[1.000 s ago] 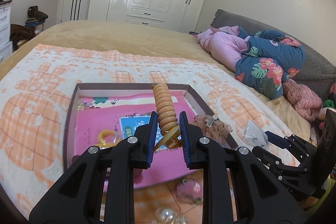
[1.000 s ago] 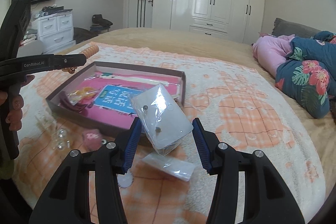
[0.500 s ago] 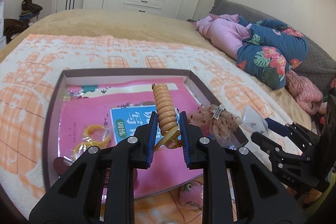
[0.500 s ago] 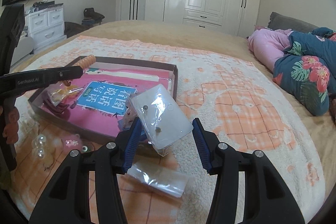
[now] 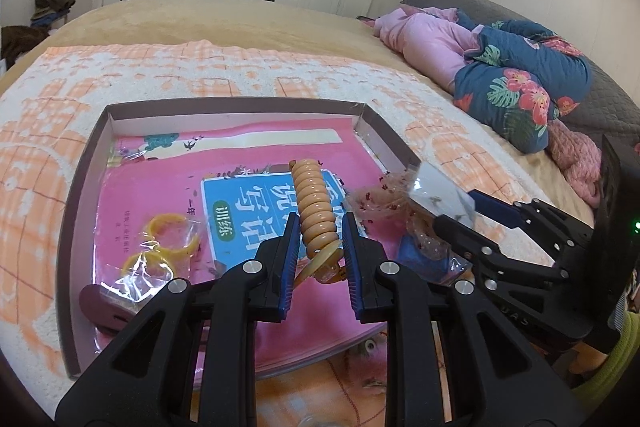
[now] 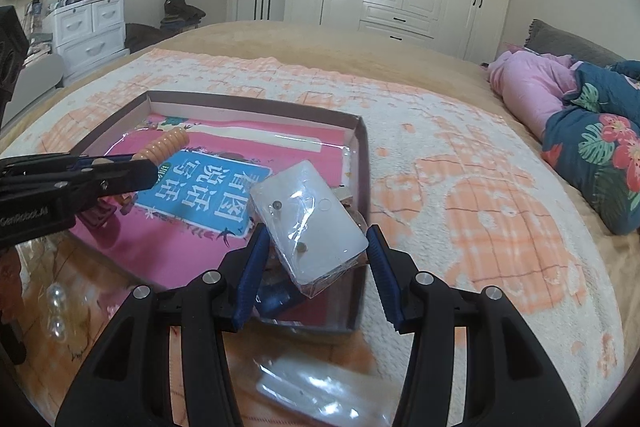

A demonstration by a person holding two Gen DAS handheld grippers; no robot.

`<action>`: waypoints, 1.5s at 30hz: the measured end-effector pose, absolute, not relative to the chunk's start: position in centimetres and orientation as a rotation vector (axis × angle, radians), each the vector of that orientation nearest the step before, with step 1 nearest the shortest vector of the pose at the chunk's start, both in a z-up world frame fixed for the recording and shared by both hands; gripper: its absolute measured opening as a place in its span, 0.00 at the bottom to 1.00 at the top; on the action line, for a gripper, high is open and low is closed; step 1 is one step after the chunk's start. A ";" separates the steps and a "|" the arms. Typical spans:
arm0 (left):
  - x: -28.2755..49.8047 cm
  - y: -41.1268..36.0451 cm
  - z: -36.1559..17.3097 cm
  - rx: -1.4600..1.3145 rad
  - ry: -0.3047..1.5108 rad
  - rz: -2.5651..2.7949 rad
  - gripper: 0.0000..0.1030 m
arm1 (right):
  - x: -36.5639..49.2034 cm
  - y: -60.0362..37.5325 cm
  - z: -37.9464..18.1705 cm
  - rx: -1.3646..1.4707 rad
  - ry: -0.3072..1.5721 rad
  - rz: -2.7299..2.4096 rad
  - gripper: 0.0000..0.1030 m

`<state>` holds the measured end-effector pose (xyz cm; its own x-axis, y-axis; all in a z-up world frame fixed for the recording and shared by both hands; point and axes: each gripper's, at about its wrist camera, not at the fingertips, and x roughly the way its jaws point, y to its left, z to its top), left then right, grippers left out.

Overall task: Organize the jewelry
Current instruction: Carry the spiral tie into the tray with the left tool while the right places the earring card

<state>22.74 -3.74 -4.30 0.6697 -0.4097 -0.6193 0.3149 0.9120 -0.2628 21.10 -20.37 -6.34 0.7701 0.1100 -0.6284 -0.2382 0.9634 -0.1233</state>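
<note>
Far left in the box (image 5: 86, 163), around 9 o'clock, there's a bag of yellow rings (image 5: 170, 241) lying on the pink book (image 5: 160, 183), with a dark maroon piece (image 5: 94, 301) just below it. Dead center, the left gripper (image 5: 320, 247) is pinching the base of a ribbed peach hair clip (image 5: 314, 205) that sticks up toward 12 o'clock over the book's blue label. Over at 3 o'clock the right gripper (image 6: 316, 247) is squeezing a clear earring packet (image 6: 308, 223), held above the box's near right corner, right next to a sheer speckled scrunchie (image 5: 372, 201). Another clear bag (image 6: 320, 387) sits on the orange blanket (image 6: 480, 187) at 6 o'clock.
</note>
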 end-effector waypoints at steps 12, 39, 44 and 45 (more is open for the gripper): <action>23.7 -2.8 -5.4 -0.162 0.776 -0.408 0.14 | 24.2 -19.7 -7.5 -0.157 0.739 0.232 0.48; 22.8 -2.6 -5.3 -0.161 0.792 -0.400 0.24 | 18.7 -21.9 -5.2 -0.058 0.654 0.230 0.66; 21.8 -2.5 -4.3 -0.155 0.767 -0.393 0.33 | 17.4 -22.4 -4.5 -0.050 0.626 0.225 0.69; 21.6 -2.4 -4.0 -0.155 0.761 -0.390 0.34 | 17.3 -22.5 -4.4 -0.050 0.625 0.226 0.69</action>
<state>21.62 -2.45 -4.05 0.6569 -0.3980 -0.6404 0.2876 0.9174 -0.2751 17.31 -22.45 -4.41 0.7873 0.1949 -0.5850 -0.2248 0.9742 0.0219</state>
